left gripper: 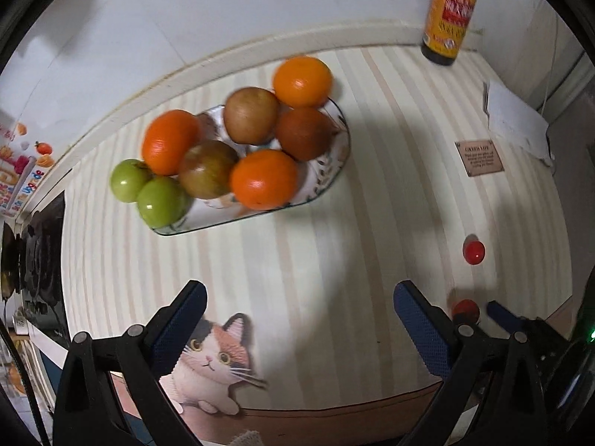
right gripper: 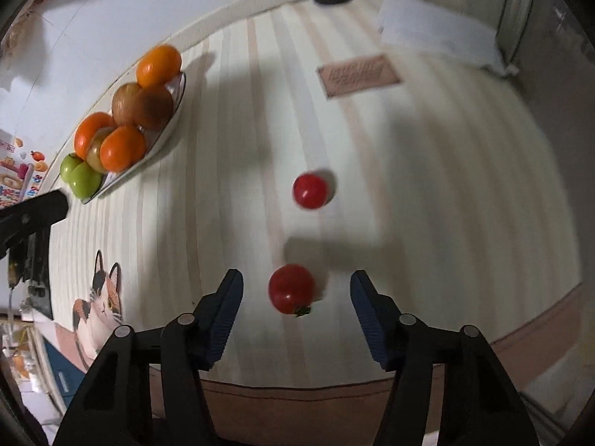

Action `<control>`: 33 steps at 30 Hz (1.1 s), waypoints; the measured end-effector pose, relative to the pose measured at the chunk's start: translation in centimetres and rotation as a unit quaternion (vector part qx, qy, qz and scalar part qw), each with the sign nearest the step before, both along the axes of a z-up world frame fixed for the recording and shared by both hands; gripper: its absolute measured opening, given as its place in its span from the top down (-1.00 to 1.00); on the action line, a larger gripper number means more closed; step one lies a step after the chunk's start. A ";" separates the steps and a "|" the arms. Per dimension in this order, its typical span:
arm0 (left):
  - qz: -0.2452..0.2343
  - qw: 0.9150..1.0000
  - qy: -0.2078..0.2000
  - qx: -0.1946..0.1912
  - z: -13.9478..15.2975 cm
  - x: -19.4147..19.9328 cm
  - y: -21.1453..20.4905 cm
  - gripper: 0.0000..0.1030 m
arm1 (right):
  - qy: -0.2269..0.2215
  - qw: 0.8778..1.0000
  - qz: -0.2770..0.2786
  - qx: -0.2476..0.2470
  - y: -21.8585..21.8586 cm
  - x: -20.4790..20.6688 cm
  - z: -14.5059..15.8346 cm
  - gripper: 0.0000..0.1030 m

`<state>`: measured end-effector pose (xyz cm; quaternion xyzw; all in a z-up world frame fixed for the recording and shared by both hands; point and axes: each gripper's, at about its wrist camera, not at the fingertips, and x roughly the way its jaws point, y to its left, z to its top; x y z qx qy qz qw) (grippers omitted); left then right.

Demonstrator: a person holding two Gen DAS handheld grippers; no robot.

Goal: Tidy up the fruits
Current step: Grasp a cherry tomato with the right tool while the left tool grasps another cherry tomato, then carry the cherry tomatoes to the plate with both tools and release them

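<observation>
— Tomatoes, two small red ones, lie loose on the striped tablecloth (right gripper: pixel 427 171), well apart from the plate (left gripper: pixel 327 182) where the oranges, green apples and brown fruit are piled.

— Which one is being gone for?

— The nearer tomato (right gripper: pixel 291 289). It sits between the fingers of the right gripper (right gripper: pixel 296 290), but there's a gap on both sides; the pads aren't touching it, so nothing is held yet. The farther tomato (right gripper: pixel 310 190) is a little beyond it.

— And the other hand?

— The left gripper (left gripper: pixel 299 297) hangs spread wide over bare cloth near the printed cat (left gripper: pixel 219 349), empty, with the plate ahead of it.

— So what next?

— I'd say the pick-up is just starting. The right fingers need to close gently, since a ripe tomato would bruise or roll away, then carry it over to the plate, which looks fairly full already.
</observation>
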<state>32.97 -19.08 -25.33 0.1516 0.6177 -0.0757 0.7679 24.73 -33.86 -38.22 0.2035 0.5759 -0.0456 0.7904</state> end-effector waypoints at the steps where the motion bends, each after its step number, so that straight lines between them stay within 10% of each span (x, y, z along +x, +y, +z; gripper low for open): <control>1: -0.001 1.000 0.004 -0.001 -0.3 0.0 -0.4 -1.00 | 0.002 1.000 0.008 -0.005 0.3 0.1 -0.6 0.01; 4: -0.014 1.000 0.013 0.000 -0.8 0.3 -1.9 -1.00 | 0.004 1.000 0.021 -0.003 0.8 -0.4 -1.4 0.36; 14: -0.104 0.990 0.083 -0.053 -4.6 0.5 -10.7 -0.97 | -0.017 0.999 -0.051 -0.003 -4.6 -2.9 0.7 0.36; 26: -0.177 0.973 0.140 -0.045 -9.1 -0.7 -16.4 0.46 | -0.008 0.993 -0.116 -0.011 -9.4 -5.0 0.8 0.36; 33: -0.179 0.973 0.138 -0.055 -9.0 -0.8 -16.0 0.58 | -0.015 0.993 -0.120 -0.015 -9.6 -4.9 1.7 0.36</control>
